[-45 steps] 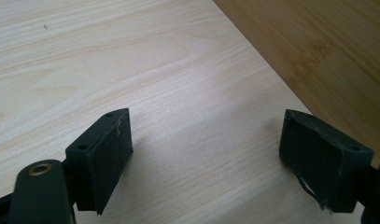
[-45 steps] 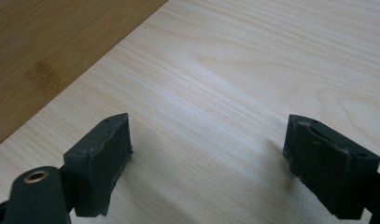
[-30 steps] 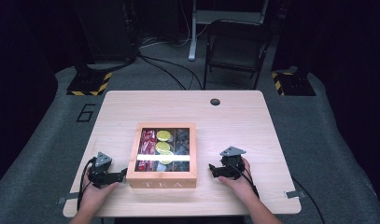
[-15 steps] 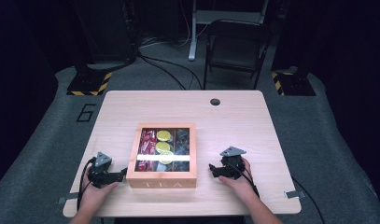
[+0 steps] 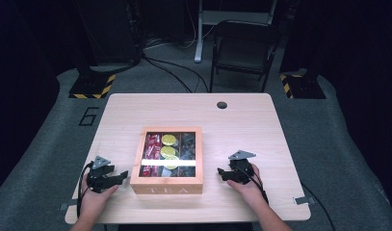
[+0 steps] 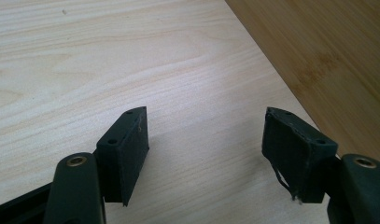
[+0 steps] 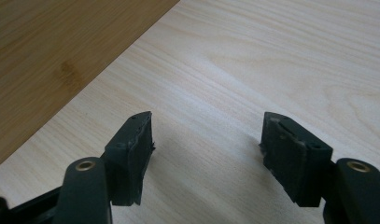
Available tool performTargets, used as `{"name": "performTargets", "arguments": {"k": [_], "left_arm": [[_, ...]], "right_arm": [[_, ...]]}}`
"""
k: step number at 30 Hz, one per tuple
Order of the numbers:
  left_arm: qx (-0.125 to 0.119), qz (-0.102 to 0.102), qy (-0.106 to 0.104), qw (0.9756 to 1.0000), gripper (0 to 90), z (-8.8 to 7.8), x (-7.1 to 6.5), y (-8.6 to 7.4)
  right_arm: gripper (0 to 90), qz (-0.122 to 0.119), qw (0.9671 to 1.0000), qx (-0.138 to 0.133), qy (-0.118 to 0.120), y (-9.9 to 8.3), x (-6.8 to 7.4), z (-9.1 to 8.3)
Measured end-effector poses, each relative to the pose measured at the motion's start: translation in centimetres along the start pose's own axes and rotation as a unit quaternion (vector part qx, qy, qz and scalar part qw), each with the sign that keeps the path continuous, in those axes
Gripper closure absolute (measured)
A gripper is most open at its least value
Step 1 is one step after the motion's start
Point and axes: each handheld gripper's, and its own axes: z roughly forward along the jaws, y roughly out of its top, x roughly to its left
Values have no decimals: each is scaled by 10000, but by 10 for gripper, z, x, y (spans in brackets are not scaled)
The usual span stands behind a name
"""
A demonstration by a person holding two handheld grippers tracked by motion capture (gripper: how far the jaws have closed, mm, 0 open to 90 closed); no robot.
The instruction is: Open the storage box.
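A wooden tea box (image 5: 168, 163) with a glass lid and "TEA" on its front stands in the near middle of the table; red, yellow and dark tea packets show through the lid. My left gripper (image 5: 122, 176) rests on the table just left of the box, its side wall (image 6: 327, 56) close by. My right gripper (image 5: 221, 174) lies on the table to the box's right, beside the other wall (image 7: 52, 56). Both pairs of jaws have just been closing and still stand apart, with only bare tabletop between them.
The light wooden table (image 5: 241, 125) has a round cable hole (image 5: 222, 105) near its far edge. A black folding chair (image 5: 244, 50) stands behind the table, with cables and striped stand bases on the grey floor.
Both hands keep their places beside the box. No other movement shows in the high view.
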Motion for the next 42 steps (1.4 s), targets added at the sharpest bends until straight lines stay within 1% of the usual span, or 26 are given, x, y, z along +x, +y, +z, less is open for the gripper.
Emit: {"name": "performTargets", "arguments": {"k": [2,3,5,10,12,16,18,19,20,22,23,24,25,26,27,28,30,31,33,34,35,36,37,38,39,42], "left_arm": [[10,13,-14,10000,322,0,0,0],[53,25,-38,10000,323,-1,-1,1],[61,49,-49,10000,323,-2,-1,1],[22,50,-53,10000,330,-2,-2,1],[2,57,-49,10000,332,-2,-2,1],[27,95,-53,9999,336,-3,-3,2],[-1,124,-54,9999,337,-3,-4,3],[15,167,-75,9998,339,-4,-5,4],[15,167,-75,9998,341,-4,-5,4],[14,207,-106,9997,345,-5,-7,4],[39,293,-111,9995,345,-6,-8,5],[39,293,-111,9995,346,-6,-8,5],[-16,316,-78,9995,347,-5,-10,5],[-16,316,-78,9995,349,-5,-10,5],[-23,327,-79,9994,349,-6,-11,6],[-23,327,-79,9994,348,-6,-11,6],[4,315,-119,9994,349,-7,-11,7],[-17,324,-90,9994,349,-8,-11,7],[-63,298,-77,9995,349,-8,-11,7],[-54,289,-89,9995,349,-9,-11,7],[-39,306,-86,9995,353,-10,-11,7],[-39,306,-86,9995,352,-10,-11,7],[-99,269,-81,9996,352,-10,-11,7],[-99,269,-81,9996,353,-10,-11,7],[-133,265,-78,9995,353,-12,-11,8],[-135,236,-112,9996,357,-15,-12,9]], "right_arm": [[341,0,10000,8,35,1,1,-1],[342,-27,10000,24,34,1,1,-1],[345,-19,10000,11,13,1,2,-2],[348,-7,10000,-38,20,2,3,-3],[350,-72,10000,-45,0,2,4,-4],[353,-102,9999,-63,-14,3,4,-5],[358,-77,9999,-74,19,4,4,-6],[359,-16,10000,-67,17,3,5,-7],[361,-61,9999,-104,37,4,5,-7],[362,-32,9999,-100,63,4,5,-8],[363,-17,9999,-89,71,5,7,-8],[365,-23,9999,-94,84,5,7,-9],[368,-46,9999,-123,88,5,8,-9],[369,-58,9999,-108,98,6,9,-9],[370,-4,9999,-112,115,6,10,-10],[370,-4,9999,-112,115,6,10,-10],[374,-53,9998,-147,142,6,12,-10],[375,-126,9997,-141,143,7,13,-11],[376,-166,9996,-179,152,7,13,-10],[377,-145,9996,-148,193,7,14,-11],[380,-149,9995,-216,151,7,15,-11],[380,-149,9995,-216,151,7,15,-11],[381,-152,9995,-198,200,7,15,-13],[381,-149,9995,-195,182,8,15,-13],[382,-134,9995,-203,222,8,16,-15],[385,-134,9994,-245,217,9,18,-17]]}}
